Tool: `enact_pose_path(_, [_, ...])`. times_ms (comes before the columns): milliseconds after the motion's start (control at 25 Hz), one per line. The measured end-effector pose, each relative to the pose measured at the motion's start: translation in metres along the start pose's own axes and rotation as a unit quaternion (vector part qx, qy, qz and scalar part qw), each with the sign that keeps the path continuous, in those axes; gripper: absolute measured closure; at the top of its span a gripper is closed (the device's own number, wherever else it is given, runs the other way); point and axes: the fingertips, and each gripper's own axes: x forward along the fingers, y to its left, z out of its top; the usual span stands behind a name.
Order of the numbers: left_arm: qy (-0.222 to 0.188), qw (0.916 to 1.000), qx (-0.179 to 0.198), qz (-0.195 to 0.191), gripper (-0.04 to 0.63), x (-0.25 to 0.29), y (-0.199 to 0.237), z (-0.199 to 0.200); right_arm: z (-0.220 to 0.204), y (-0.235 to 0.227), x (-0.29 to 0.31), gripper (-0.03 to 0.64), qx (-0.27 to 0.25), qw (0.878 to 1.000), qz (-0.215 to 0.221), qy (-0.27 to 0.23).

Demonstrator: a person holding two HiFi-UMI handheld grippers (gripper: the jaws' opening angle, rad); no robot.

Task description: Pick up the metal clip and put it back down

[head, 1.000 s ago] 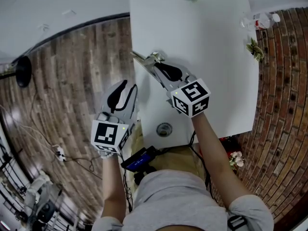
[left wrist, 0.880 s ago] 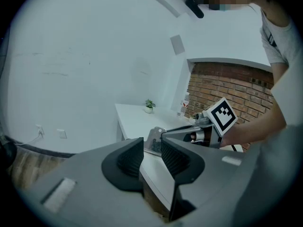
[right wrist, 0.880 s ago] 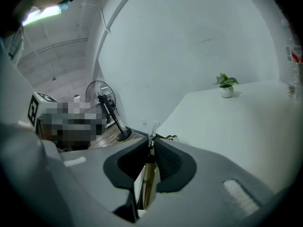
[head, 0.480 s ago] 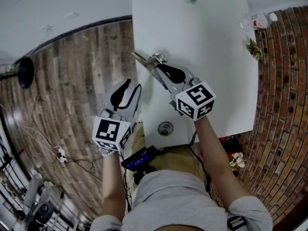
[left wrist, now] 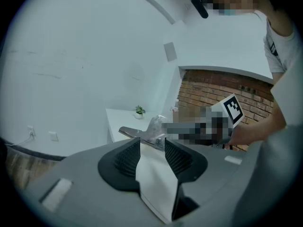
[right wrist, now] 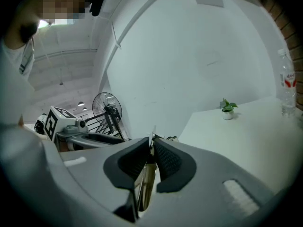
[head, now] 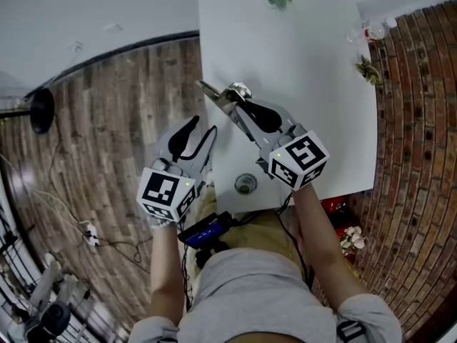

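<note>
Head view: right tongs [head: 234, 103] clamp metal clip [head: 211, 91]; left tongs [head: 203, 126], just opening, empty.

Unable to identify small round item [head: 245, 184] near front edge of table [head: 300, 84]. Found only a thin sliver of metal clip [right wrist: 152, 135] showing within grip of right gripper [right wrist: 151, 150].

This looks like a plain work room, maybe a small office or a test room, not a home. It has a bare white table [head: 300, 84] with a little potted plant [right wrist: 227, 109] and a water bottle [right wrist: 288, 86], a wood floor [head: 107, 120], a red brick wall [head: 421, 120] and white walls [left wrist: 71, 56]. A standing fan [right wrist: 107, 107] is there, and loose cables [head: 111, 239] with a plug strip [head: 89, 229] lie on the floor.
</note>
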Motion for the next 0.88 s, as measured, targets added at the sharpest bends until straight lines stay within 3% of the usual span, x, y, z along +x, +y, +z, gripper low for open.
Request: enact_pose_path(880, [-0.050, 0.9964, -0.003, -0.068, 0.394, -0.059, -0.056, 0.035, 0.066, 0.109, -0.071, 0.581, -0.029, 0.992, 0.057, -0.111])
